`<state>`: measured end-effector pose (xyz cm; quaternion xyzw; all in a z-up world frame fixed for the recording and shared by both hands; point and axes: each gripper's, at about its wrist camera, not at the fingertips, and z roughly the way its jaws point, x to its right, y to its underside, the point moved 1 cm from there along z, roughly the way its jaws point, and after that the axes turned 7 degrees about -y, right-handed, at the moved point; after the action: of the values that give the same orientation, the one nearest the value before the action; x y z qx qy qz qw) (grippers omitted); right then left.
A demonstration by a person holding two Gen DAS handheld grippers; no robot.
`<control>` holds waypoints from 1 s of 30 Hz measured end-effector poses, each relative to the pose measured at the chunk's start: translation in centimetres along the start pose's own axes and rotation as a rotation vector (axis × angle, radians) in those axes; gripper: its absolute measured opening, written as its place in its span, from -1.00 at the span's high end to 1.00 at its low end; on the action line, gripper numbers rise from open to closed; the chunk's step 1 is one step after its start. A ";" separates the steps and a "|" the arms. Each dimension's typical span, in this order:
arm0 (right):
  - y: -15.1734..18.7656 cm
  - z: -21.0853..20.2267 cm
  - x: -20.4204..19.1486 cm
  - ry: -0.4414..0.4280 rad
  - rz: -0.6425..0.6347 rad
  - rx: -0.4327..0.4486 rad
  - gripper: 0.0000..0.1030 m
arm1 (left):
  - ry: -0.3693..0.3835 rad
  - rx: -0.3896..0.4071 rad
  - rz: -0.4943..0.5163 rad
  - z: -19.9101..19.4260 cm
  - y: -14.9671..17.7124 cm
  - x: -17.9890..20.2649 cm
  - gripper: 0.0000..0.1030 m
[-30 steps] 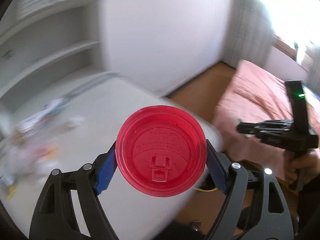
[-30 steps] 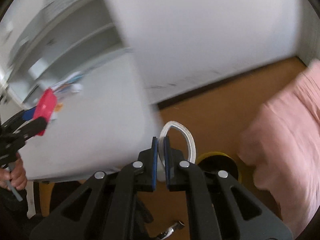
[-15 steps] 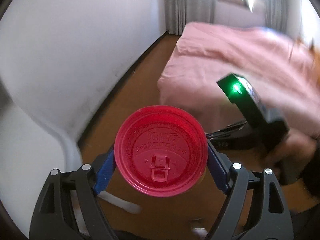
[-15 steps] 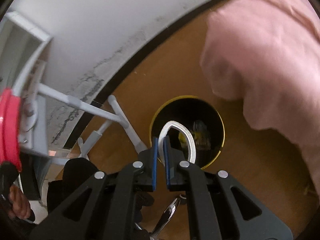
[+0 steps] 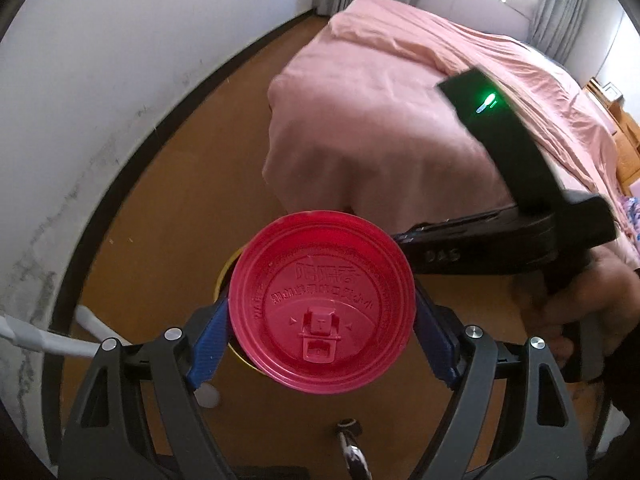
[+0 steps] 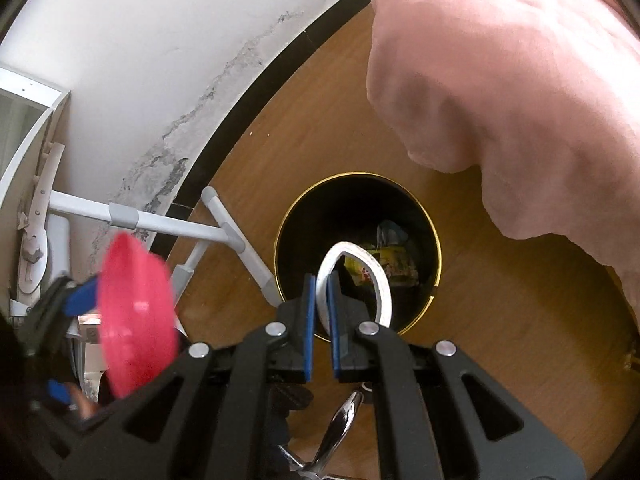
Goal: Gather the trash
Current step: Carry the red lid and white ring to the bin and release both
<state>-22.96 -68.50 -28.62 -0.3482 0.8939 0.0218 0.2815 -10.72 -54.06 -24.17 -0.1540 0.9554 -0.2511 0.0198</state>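
My left gripper point(image 5: 322, 332) is shut on a red plastic cup lid point(image 5: 322, 306), held by its rim, face to the camera. The lid point(image 6: 134, 316) also shows at the left of the right wrist view. It hides most of a black bin with a gold rim point(image 5: 224, 276) on the floor below. My right gripper point(image 6: 320, 312) is shut on a bent white paper ring point(image 6: 374, 272) and holds it above the open bin point(image 6: 436, 240). Wrappers point(image 6: 384, 264) lie inside the bin.
A bed with a pink cover point(image 5: 400, 92) point(image 6: 520, 80) stands close to the right of the bin. A white wall with a dark skirting point(image 6: 248, 92) is on the left. White table legs point(image 6: 224, 232) stand left of the bin. The floor is brown wood.
Both grippers swung from the white table down toward the floor. The bin has come into view and now sits under the paper ring. The lid has moved nearer the bin.
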 end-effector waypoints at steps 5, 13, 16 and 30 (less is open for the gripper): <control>-0.6 1.3 0.2 -0.015 0.012 -0.020 0.86 | -0.016 -0.060 -0.020 2.9 0.3 -0.8 -0.55; -1.5 1.8 0.4 -0.037 0.038 -0.009 0.84 | -0.025 -0.075 -0.031 3.5 0.0 -0.8 -0.58; -1.6 1.2 0.5 -0.034 0.048 0.006 0.50 | -0.028 -0.073 -0.031 3.2 -0.4 -0.7 -0.62; 0.8 -10.9 -1.4 0.086 0.016 0.227 -0.54 | -0.024 -0.001 0.020 -2.4 -2.7 2.4 -0.79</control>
<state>-27.94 -69.66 -18.90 -0.3074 0.9047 -0.0922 0.2801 -12.50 -55.86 -20.73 -0.1472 0.9568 -0.2485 0.0336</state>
